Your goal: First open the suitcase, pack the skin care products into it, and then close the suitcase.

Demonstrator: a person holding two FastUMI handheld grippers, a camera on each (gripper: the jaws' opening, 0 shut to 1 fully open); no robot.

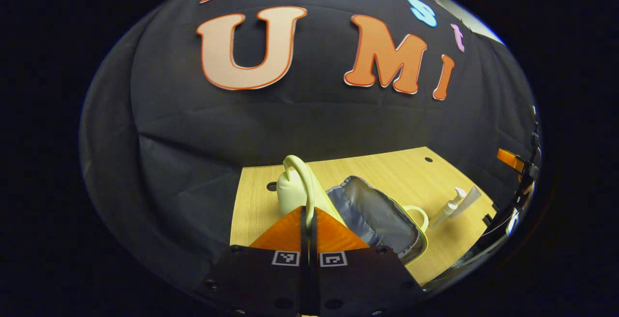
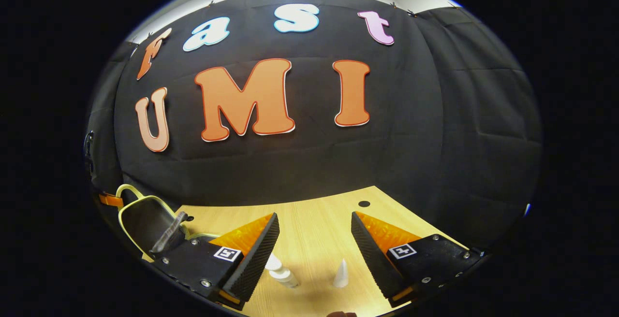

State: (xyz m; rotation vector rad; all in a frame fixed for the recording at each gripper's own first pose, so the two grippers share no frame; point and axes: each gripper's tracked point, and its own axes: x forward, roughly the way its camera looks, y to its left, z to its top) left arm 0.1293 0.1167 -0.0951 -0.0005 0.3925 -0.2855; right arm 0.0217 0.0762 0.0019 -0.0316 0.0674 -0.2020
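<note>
A pale yellow-green suitcase (image 1: 387, 220) lies open on the wooden table (image 1: 396, 167), its grey lining showing. Its lid (image 1: 292, 189) stands upright, and my left gripper (image 1: 308, 209) is shut on the lid's rim. In the right gripper view the suitcase (image 2: 145, 223) sits at the far left. My right gripper (image 2: 315, 218) is open and hangs over two white skin care products: a pump bottle (image 2: 283, 276) and a cone-capped tube (image 2: 341, 274). Both stand between its fingers without touching them. The left gripper view shows the bottle (image 1: 449, 207) and the tube (image 1: 470, 199) to the right of the suitcase.
The black cloth wall closes off the table's back and sides. Small round holes (image 1: 272, 186) (image 2: 363, 204) mark the tabletop. Bare wood (image 2: 319, 239) lies between the suitcase and the products.
</note>
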